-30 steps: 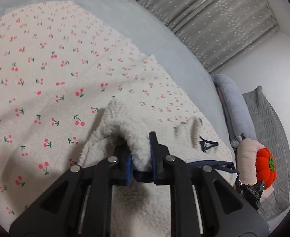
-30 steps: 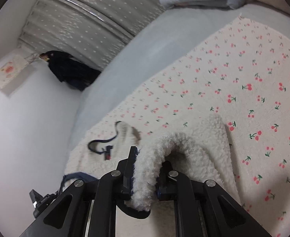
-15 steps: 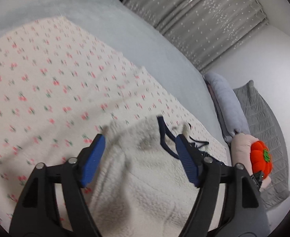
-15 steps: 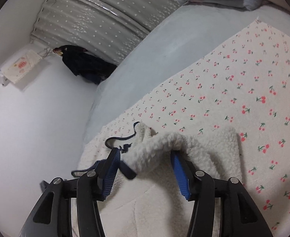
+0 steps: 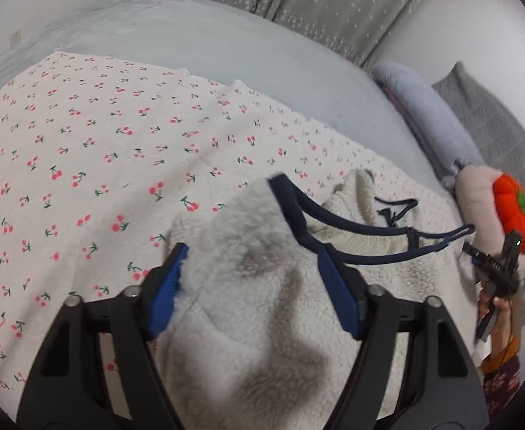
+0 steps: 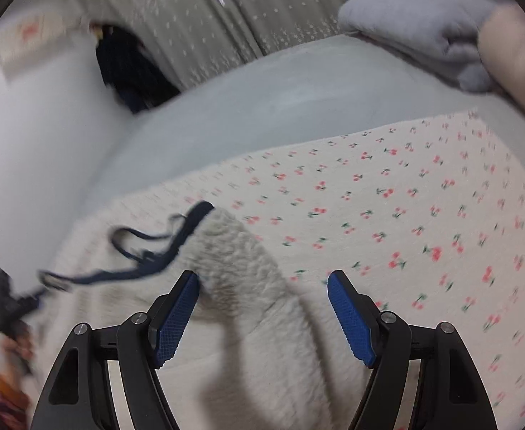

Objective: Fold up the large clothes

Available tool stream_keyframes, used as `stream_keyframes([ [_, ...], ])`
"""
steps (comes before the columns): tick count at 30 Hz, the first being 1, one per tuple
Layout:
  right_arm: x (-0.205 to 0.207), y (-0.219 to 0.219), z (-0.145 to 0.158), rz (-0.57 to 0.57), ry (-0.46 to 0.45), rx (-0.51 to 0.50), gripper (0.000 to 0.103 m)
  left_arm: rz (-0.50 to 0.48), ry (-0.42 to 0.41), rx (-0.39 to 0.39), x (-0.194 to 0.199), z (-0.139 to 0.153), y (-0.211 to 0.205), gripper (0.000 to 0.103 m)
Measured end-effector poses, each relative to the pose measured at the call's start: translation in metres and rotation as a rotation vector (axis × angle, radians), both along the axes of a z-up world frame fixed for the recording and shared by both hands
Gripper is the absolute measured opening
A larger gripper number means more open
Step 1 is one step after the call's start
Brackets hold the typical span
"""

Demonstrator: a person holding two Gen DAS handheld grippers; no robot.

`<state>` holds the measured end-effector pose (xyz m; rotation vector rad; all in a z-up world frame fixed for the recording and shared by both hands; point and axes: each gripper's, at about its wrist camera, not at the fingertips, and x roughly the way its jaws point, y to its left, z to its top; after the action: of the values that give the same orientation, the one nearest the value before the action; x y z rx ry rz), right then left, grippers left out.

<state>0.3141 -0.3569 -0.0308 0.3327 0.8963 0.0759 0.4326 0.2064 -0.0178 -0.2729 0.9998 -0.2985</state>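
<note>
Fleecy cream-white garment with navy-blue trim (image 5: pixel 248 286) has dropped from both my pinches onto the cherry-print blanket (image 5: pixel 83 143), sprawling from six toward twelve o'clock between my closing left gripper (image 5: pixel 251 279) and opening right gripper (image 6: pixel 262 308), that fold laid.
</note>
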Motion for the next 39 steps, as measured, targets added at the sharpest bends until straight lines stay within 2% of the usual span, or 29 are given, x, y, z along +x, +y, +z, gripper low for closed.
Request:
stream_keyframes([
  [1, 0.003, 0.0, -0.005, 0.01, 0.007, 0.004, 0.053, 0.008, 0.023, 0.04, 0.002, -0.003, -0.006, 0.015],
  [2, 0.005, 0.003, -0.007, 0.017, 0.009, 0.014, 0.024, 0.027, 0.03, 0.06, 0.002, -0.002, -0.01, 0.012],
  [3, 0.004, 0.005, -0.005, 0.003, -0.014, 0.006, 0.017, 0.053, -0.009, 0.052, -0.003, 0.004, -0.009, 0.012],
  [6, -0.006, 0.004, 0.011, -0.007, -0.123, -0.041, 0.013, 0.112, -0.202, -0.033, -0.024, 0.036, 0.006, 0.012],
  [8, -0.004, -0.005, 0.017, -0.031, -0.158, -0.021, 0.013, 0.141, -0.259, -0.072, -0.025, 0.045, 0.015, 0.012],
  [9, -0.001, -0.008, 0.019, -0.047, -0.168, -0.019, 0.013, 0.158, -0.269, -0.065, -0.02, 0.045, 0.016, 0.012],
  [11, 0.009, -0.006, 0.02, -0.065, -0.164, -0.031, 0.013, 0.173, -0.253, -0.034, -0.006, 0.037, 0.01, 0.012],
  [13, 0.025, -0.001, 0.011, -0.079, -0.131, -0.076, 0.013, 0.187, -0.231, 0.037, 0.012, 0.018, 0.0, 0.012],
  [16, 0.046, -0.001, -0.02, -0.097, -0.038, -0.103, 0.014, 0.21, -0.124, 0.1, 0.039, -0.029, -0.009, 0.014],
  [18, 0.053, -0.006, -0.046, -0.112, 0.018, -0.07, 0.016, 0.216, -0.044, 0.116, 0.053, -0.057, -0.008, 0.017],
  [20, 0.057, -0.016, -0.063, -0.128, 0.051, -0.003, 0.018, 0.224, -0.043, 0.115, 0.056, -0.057, -0.007, 0.021],
  [23, 0.055, -0.017, -0.064, -0.133, 0.064, 0.015, 0.02, 0.221, -0.024, 0.151, 0.059, -0.057, -0.01, 0.027],
  [25, 0.055, -0.014, -0.06, -0.136, 0.078, -0.017, 0.029, 0.215, -0.014, 0.185, 0.059, -0.053, -0.014, 0.033],
  [27, 0.05, -0.01, -0.047, -0.157, 0.082, -0.081, 0.058, 0.228, -0.021, 0.248, 0.052, -0.04, -0.017, 0.057],
  [29, 0.038, -0.008, -0.031, -0.171, 0.045, -0.107, 0.071, 0.243, -0.056, 0.289, 0.041, -0.023, -0.018, 0.067],
  [32, 0.013, -0.005, -0.01, -0.144, 0.003, -0.103, 0.074, 0.231, -0.092, 0.309, 0.019, 0.004, -0.018, 0.081],
  [36, -0.019, 0.008, 0.014, -0.123, -0.024, -0.143, 0.076, 0.202, -0.08, 0.261, -0.014, 0.03, -0.022, 0.081],
  [39, -0.04, 0.03, 0.029, -0.102, -0.054, -0.133, 0.079, 0.146, -0.104, 0.225, -0.041, 0.043, -0.046, 0.083],
])
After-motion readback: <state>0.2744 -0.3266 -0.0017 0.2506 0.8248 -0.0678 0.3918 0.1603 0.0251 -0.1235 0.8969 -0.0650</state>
